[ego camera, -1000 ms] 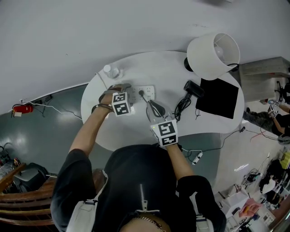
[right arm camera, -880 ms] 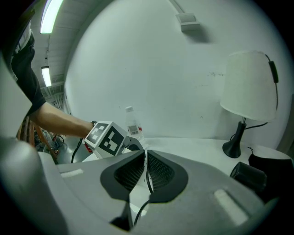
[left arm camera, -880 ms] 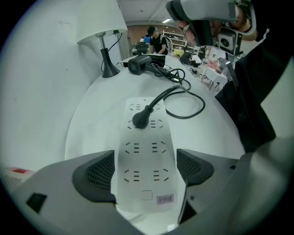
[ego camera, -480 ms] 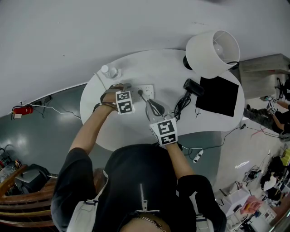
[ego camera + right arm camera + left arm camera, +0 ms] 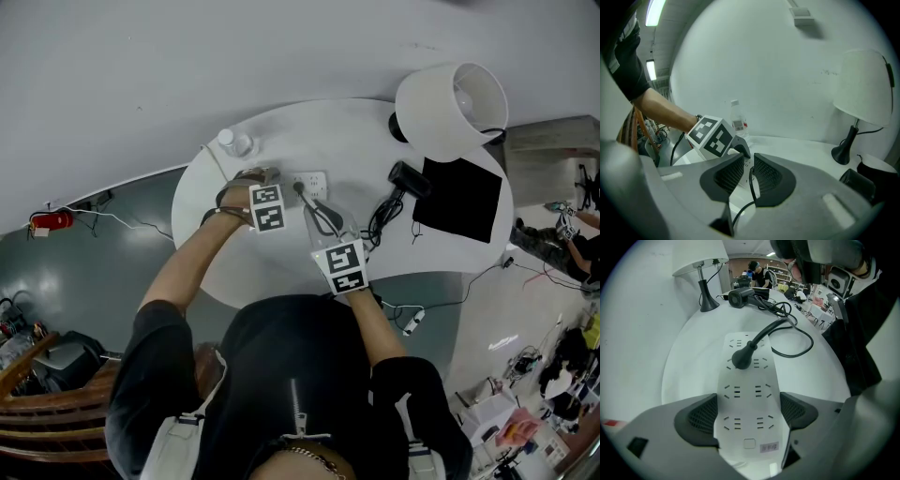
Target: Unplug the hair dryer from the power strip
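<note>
At the left of the head view, the left gripper (image 5: 281, 195) had its fingers (image 5: 696, 420) pressed against both long edges of the long white plastic power strip (image 5: 747, 380). They held its near end down on the round white tabletop (image 5: 347, 131). The strip's long axis ran straight away from those fingers. The round black plug (image 5: 742, 358) sat in a socket partway along it, beyond the fingertips, standing off the strip's face. From the plug the black rubber cord (image 5: 787, 350) arched away to the right. Below and right of the strip, the right gripper (image 5: 749, 176) had its fingers closed almost together on that cord, just short of the plug, so it was the hand placed to pull. The pull would probably need to go square off the strip's face. The black hair dryer (image 5: 408, 178) lay further right, well apart from both grippers.
</note>
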A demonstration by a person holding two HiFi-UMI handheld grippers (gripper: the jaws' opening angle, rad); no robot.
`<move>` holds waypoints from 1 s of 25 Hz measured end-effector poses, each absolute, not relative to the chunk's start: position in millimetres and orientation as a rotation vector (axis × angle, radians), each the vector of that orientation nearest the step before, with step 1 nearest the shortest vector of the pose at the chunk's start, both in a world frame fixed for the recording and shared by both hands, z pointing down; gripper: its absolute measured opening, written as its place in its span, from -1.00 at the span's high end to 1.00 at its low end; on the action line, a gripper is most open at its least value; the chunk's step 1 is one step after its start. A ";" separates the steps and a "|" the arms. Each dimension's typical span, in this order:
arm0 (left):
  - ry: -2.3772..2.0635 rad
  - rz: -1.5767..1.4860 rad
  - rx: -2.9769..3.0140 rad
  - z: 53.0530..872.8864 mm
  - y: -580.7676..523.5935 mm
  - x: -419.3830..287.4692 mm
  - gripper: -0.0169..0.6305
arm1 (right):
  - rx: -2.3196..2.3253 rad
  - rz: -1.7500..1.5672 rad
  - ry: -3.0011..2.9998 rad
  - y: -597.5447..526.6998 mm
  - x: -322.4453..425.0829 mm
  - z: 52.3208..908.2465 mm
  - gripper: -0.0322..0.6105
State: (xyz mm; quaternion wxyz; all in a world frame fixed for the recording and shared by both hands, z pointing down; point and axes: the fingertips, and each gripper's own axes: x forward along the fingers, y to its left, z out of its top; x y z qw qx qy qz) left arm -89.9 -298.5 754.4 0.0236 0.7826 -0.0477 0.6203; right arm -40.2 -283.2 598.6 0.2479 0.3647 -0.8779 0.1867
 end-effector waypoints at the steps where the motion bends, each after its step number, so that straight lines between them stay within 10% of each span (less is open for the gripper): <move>1: -0.149 1.918 2.426 754.2 -298.6 -90.0 -0.29 | 0.984 0.493 -2.389 -282.9 -42.6 601.1 0.73; 25: -0.157 1.939 2.414 754.4 -297.4 -90.9 -0.29 | 0.703 0.167 -2.123 -307.4 -75.1 692.6 0.69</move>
